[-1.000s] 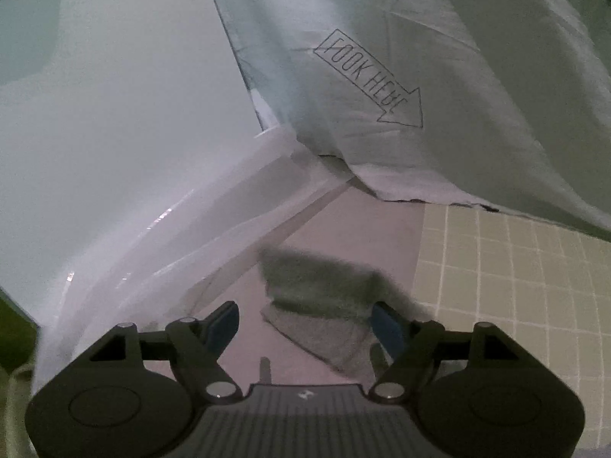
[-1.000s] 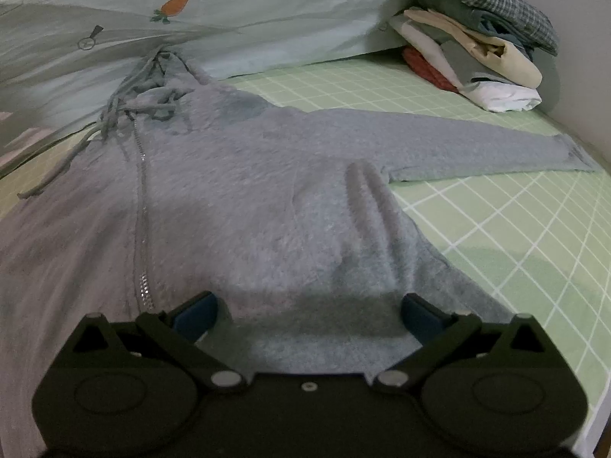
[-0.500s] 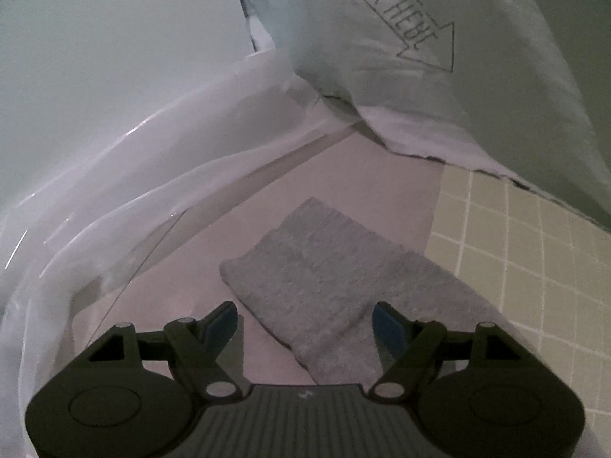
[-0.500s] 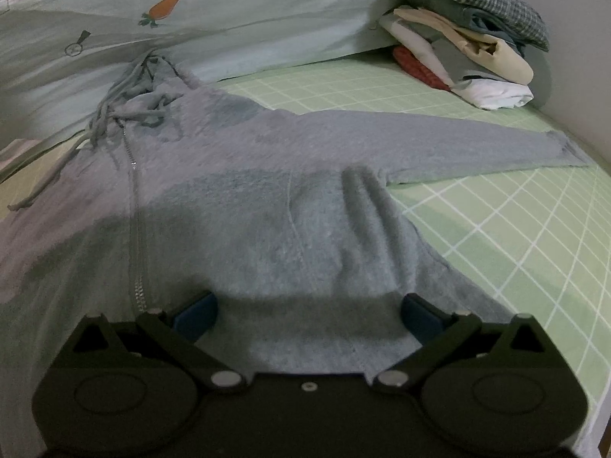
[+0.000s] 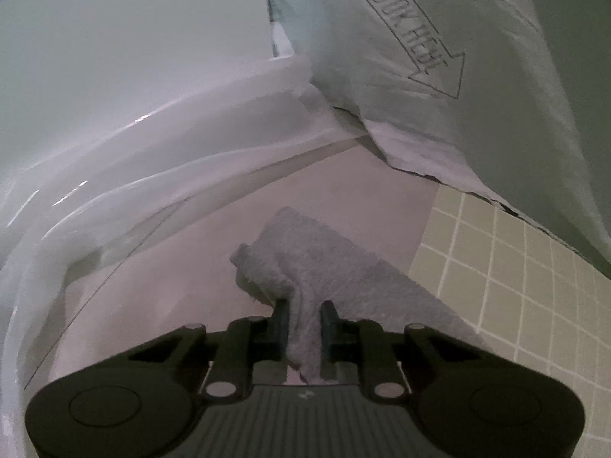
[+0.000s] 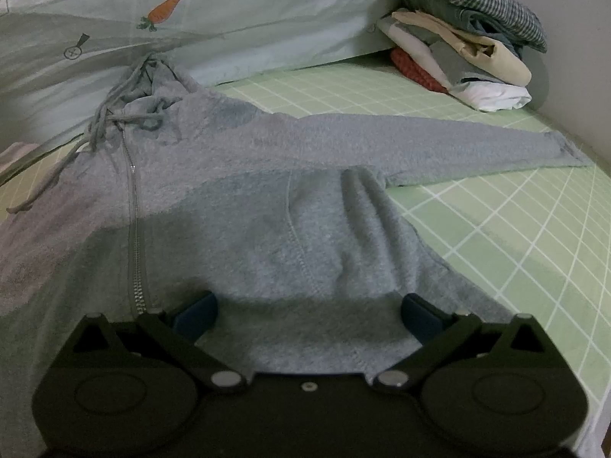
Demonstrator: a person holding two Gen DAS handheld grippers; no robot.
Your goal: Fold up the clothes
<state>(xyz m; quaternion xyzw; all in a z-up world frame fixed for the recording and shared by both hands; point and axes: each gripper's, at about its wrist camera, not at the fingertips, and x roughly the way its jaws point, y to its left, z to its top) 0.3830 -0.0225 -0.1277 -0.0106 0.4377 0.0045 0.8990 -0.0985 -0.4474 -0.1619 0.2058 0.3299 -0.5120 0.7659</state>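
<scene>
1. Left gripper (image 5: 303, 318): jaws have just been closing and are now pinching a bunched fold at the end of the grey sleeve (image 5: 324, 263); the blue pads are pressing the cloth from both sides, with a tuft hanging down between them.
2. The sleeve is lying flat beyond the left jaws, on the pinkish bare part of the bed (image 5: 214, 267), its near corner lifting into the grip.
3. To the right of the sleeve, the green checked sheet (image 5: 515, 274) is covering the bed. Past the sleeve's far end, a pale duvet (image 5: 496, 95) printed with an arrow is draping down onto the bed; clear plastic sheeting (image 5: 160, 175) is bunching to the left of the sleeve.
4. Right gripper (image 6: 307, 311): jaws are standing wide apart, holding nothing; they are hovering over the hem of the grey hoodie (image 6: 267, 198), one pad on each side of the hem's middle stretch. Whether the pads are touching the cloth I cannot tell.
5. The hoodie is lying spread on the checked sheet, front up, zipper (image 6: 134, 229) left of the right jaws, drawstrings (image 6: 103, 122) tangled at the hood on the far side, its other sleeve (image 6: 439, 145) stretching out to the right.
6. Beyond that sleeve's cuff, a stack of folded clothes (image 6: 466, 45) is sitting in the bed's far right corner.
</scene>
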